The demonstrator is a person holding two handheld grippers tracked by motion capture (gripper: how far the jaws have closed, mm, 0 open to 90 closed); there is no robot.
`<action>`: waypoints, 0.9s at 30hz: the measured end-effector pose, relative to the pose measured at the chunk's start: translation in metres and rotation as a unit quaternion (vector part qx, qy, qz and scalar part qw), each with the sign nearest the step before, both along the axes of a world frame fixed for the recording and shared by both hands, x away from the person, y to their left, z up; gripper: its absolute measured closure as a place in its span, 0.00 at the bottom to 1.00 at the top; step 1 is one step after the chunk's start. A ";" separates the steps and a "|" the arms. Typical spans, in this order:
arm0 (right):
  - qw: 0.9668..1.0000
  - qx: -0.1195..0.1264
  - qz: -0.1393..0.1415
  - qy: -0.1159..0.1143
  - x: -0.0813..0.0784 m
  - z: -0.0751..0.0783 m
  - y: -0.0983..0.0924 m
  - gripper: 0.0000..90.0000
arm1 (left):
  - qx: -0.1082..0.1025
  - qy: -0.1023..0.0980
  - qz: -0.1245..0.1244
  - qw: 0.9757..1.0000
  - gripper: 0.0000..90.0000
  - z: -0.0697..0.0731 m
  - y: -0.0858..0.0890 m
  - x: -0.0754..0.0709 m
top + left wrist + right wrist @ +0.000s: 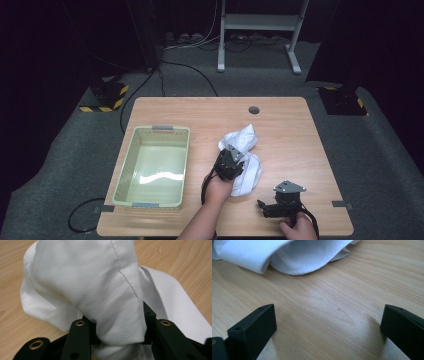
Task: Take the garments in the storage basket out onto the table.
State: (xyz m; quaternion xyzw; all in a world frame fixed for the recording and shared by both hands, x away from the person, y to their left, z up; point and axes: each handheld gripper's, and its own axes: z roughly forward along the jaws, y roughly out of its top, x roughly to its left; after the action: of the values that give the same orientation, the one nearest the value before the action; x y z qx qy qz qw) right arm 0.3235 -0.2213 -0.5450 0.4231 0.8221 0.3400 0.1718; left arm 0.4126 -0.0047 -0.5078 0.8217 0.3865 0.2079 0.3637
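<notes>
Centrally on the light wooden table [290, 125] lies a crumpled white ribbed-fabric cloth [245, 155], bunched into a loose heap with one end raised toward twelve o'clock. The left gripper [231, 161] sits at the cloth's seven o'clock edge, and in the left gripper view its two black jaws are clamped on a gathered fold of the cloth [100, 290], the fabric rising between them and draping over both sides. A stitched seam runs down that fold. The right gripper [270, 207] rests low near the table's six o'clock edge, at about five o'clock from the cloth and apart from it; in the right gripper view its jaws stand wide apart over bare wood, gripping nothing, with the cloth's hemmed edge [287, 257] lying ahead of them. A pale green rectangular plastic basket [125, 172] stands at nine o'clock from the cloth, near the table's left edge, well apart from both grippers.
</notes>
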 end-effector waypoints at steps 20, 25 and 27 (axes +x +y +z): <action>1.000 0.002 0.000 0.001 0.000 0.000 0.000 0.00 | 0.056 0.023 -0.017 0.998 0.63 -0.005 -0.012 0.022; 1.000 0.001 0.000 0.001 0.000 0.000 0.000 0.00 | 0.049 0.034 -0.018 0.998 0.55 -0.008 -0.011 0.022; 1.000 0.001 0.000 0.001 0.000 0.000 0.000 0.00 | 0.045 0.038 -0.017 0.998 0.52 -0.009 -0.010 0.023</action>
State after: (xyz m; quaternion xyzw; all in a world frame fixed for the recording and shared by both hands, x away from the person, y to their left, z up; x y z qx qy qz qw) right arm 0.3236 -0.2215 -0.5449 0.4238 0.8217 0.3406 0.1709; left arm 0.4351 -0.0143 -0.5165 0.8508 0.3763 0.1874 0.3152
